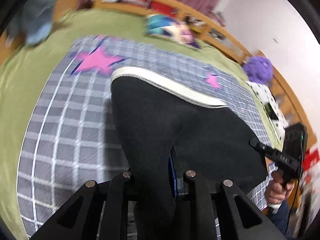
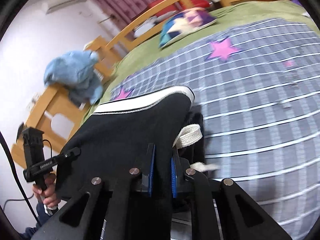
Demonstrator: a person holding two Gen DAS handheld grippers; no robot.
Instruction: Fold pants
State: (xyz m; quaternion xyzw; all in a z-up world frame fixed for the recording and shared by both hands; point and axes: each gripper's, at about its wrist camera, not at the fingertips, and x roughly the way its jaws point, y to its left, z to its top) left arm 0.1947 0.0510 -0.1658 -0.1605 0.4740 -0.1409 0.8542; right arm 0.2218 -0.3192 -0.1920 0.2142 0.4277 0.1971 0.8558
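Note:
The black pants (image 1: 160,120) with a white waistband (image 1: 164,84) are held up above the grey checked blanket (image 1: 66,120). My left gripper (image 1: 158,172) is shut on the black cloth, which drapes over its fingers. In the left wrist view my right gripper (image 1: 254,143) pinches the pants' far edge. In the right wrist view my right gripper (image 2: 162,168) is shut on the pants (image 2: 124,132), blue pads either side of the cloth; a white drawstring (image 2: 190,136) hangs beside it. The left gripper (image 2: 75,152) grips the opposite edge there.
A green bedcover (image 1: 30,74) lies under the blanket with pink stars (image 1: 96,60). A colourful cushion (image 2: 186,24), a blue plush toy (image 2: 74,76) and a purple plush (image 1: 259,69) sit near the wooden bed frame (image 2: 54,104).

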